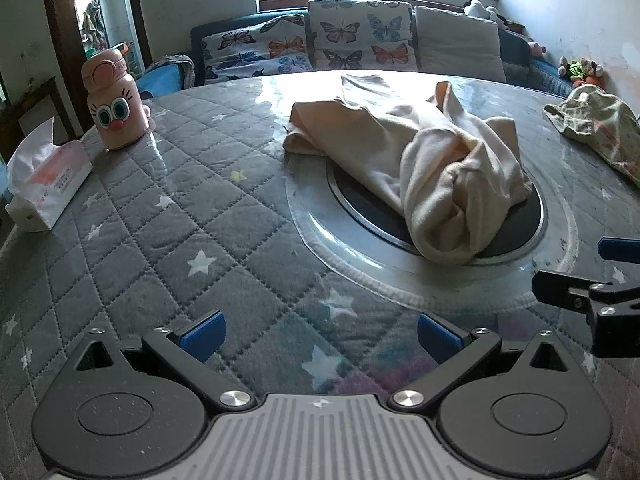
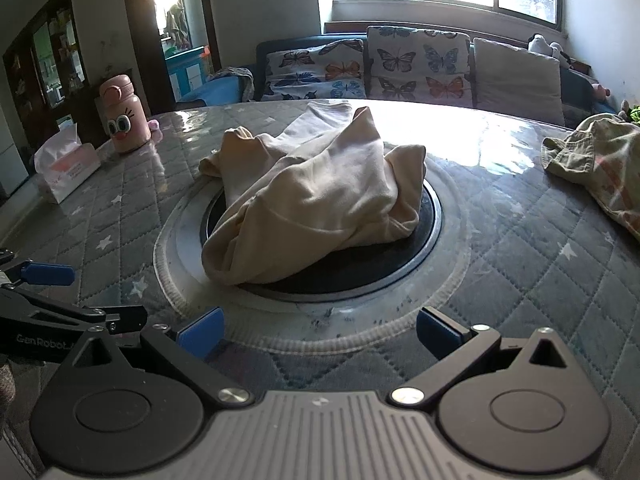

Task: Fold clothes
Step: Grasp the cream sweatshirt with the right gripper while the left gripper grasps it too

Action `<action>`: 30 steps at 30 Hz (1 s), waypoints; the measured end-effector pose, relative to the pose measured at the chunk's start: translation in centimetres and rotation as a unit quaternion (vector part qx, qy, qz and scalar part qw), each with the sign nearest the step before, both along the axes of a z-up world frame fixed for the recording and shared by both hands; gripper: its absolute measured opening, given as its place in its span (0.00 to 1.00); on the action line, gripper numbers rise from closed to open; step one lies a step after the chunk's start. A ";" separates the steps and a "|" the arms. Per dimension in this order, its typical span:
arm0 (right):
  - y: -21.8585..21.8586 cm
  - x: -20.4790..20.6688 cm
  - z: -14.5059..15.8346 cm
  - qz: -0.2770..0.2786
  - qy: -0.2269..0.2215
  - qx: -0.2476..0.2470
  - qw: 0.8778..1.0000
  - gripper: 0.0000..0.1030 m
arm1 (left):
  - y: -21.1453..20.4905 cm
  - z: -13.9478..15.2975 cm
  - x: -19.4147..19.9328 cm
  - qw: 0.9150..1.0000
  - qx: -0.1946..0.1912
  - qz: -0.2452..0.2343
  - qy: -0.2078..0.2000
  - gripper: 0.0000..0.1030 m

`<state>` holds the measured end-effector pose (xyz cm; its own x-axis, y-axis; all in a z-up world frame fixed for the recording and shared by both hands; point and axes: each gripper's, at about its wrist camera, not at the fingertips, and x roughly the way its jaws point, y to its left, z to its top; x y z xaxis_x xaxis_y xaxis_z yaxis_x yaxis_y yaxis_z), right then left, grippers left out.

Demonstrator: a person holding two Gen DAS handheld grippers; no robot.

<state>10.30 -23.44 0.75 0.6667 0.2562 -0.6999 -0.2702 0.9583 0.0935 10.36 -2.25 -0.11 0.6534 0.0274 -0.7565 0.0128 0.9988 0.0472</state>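
Observation:
A crumpled cream garment (image 1: 432,160) (image 2: 312,196) lies in a heap over the black round insert at the table's middle. A second garment, greenish with a pattern (image 1: 600,128) (image 2: 596,160), lies bunched at the table's right edge. My left gripper (image 1: 320,334) is open near the front edge, short of the cream heap, with nothing between its blue pads. My right gripper (image 2: 318,330) is open too, just before the ring around the insert. Each gripper shows in the other's view: the right one (image 1: 592,276) at the right edge, the left one (image 2: 64,292) at the left edge.
A grey quilted, star-patterned cover under clear film (image 1: 180,208) (image 2: 540,264) tops the round table. A pink cartoon bottle (image 1: 114,100) (image 2: 124,114) and a tissue box (image 1: 48,184) (image 2: 66,168) stand at the far left. A sofa with butterfly cushions (image 1: 340,36) (image 2: 416,64) lies beyond.

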 end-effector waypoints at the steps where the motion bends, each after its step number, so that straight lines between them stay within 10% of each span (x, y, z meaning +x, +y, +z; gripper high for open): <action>1: 0.0 0.3 0.1 -0.001 0.000 0.000 1.000 1.00 | 0.1 0.0 0.3 1.000 0.000 0.002 0.000 1.00; 12: -0.4 5.7 1.6 -0.006 -0.012 0.008 1.000 0.98 | 1.1 0.1 2.4 1.000 0.003 0.018 -0.001 1.00; 23: 0.7 9.9 1.4 0.012 -0.003 0.030 0.999 0.78 | 1.5 0.2 4.1 0.999 0.016 0.027 -0.003 1.00; 30: 1.0 10.3 0.9 0.023 0.009 0.037 0.999 0.48 | 1.7 0.3 5.1 0.999 0.022 0.033 -0.004 1.00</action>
